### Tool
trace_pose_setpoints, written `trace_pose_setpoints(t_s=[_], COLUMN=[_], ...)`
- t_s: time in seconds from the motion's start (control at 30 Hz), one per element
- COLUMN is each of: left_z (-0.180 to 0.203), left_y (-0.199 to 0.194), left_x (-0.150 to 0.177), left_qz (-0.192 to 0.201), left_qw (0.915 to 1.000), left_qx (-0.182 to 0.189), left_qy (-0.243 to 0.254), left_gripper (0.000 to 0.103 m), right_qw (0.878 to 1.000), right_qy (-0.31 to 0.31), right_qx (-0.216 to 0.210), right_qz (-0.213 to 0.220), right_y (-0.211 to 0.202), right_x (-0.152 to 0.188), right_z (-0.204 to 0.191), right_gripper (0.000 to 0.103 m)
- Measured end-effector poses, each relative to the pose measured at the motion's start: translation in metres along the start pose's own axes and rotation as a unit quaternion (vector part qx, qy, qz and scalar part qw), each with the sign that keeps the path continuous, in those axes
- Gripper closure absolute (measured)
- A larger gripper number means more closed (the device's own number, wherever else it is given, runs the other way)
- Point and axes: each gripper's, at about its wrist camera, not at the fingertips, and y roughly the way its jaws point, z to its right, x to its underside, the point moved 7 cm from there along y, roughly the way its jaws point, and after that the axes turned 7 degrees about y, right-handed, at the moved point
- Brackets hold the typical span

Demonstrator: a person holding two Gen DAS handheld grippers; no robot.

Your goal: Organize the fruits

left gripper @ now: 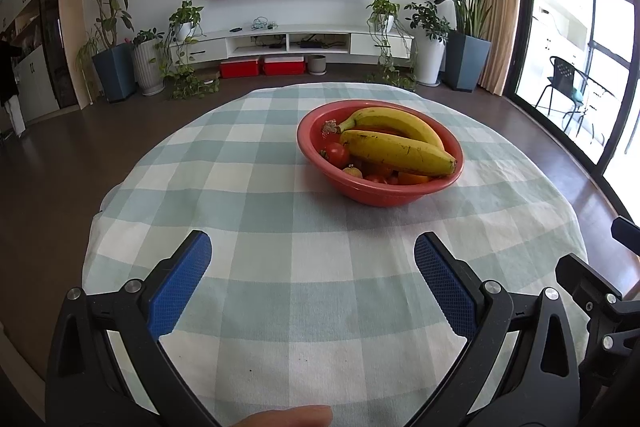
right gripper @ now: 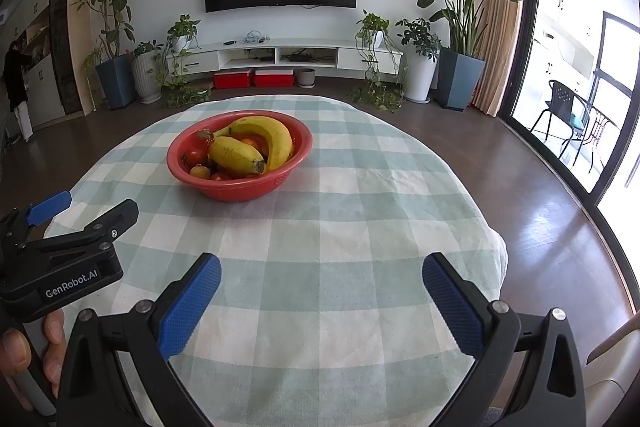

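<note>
A red bowl [left gripper: 380, 193] stands on the checked tablecloth, ahead and right in the left wrist view, ahead and left in the right wrist view [right gripper: 240, 189]. It holds two yellow bananas [left gripper: 396, 153] [right gripper: 236, 155], red tomatoes [left gripper: 336, 154] [right gripper: 196, 155], an orange fruit [right gripper: 250, 143] and a small brownish fruit [left gripper: 353, 171] [right gripper: 199, 171]. My left gripper [left gripper: 312, 255] is open and empty, low over the cloth short of the bowl; it also shows in the right wrist view [right gripper: 86, 211]. My right gripper [right gripper: 322, 275] is open and empty, near the table's front.
The round table [left gripper: 260, 187] has a green and white checked cloth, with dark wood floor all around. A TV unit [left gripper: 288, 41], potted plants and red boxes [left gripper: 260, 67] line the far wall. Glass doors [left gripper: 580, 67] are on the right.
</note>
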Motion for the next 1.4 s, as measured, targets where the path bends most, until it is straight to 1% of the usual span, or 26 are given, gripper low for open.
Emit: trace_pose_setpoints(t_s=[1.0, 1.2, 1.4], left_z=[-0.0013, -0.0014, -0.0042], left_y=[-0.0016, -0.001, -0.0013], left_x=[0.0004, 0.0066, 0.0081], left_qz=[-0.001, -0.004, -0.005], left_qw=[1.0, 1.0, 0.9999], left_qx=[-0.001, 0.002, -0.005], left_qy=[-0.001, -0.008, -0.008], left_gripper=[0.0, 0.0, 0.0], right_qw=[1.0, 1.0, 1.0], right_qy=[-0.01, -0.011, -0.011], right_qx=[0.0, 0.0, 0.0], right_qz=[-0.013, -0.014, -0.014], right_y=[0.002, 0.0021, 0.0021], right_x=[0.0084, 0.0096, 0.0091], right_z=[-0.0055, -0.0065, -0.0064], right_gripper=[0.0, 0.0, 0.0])
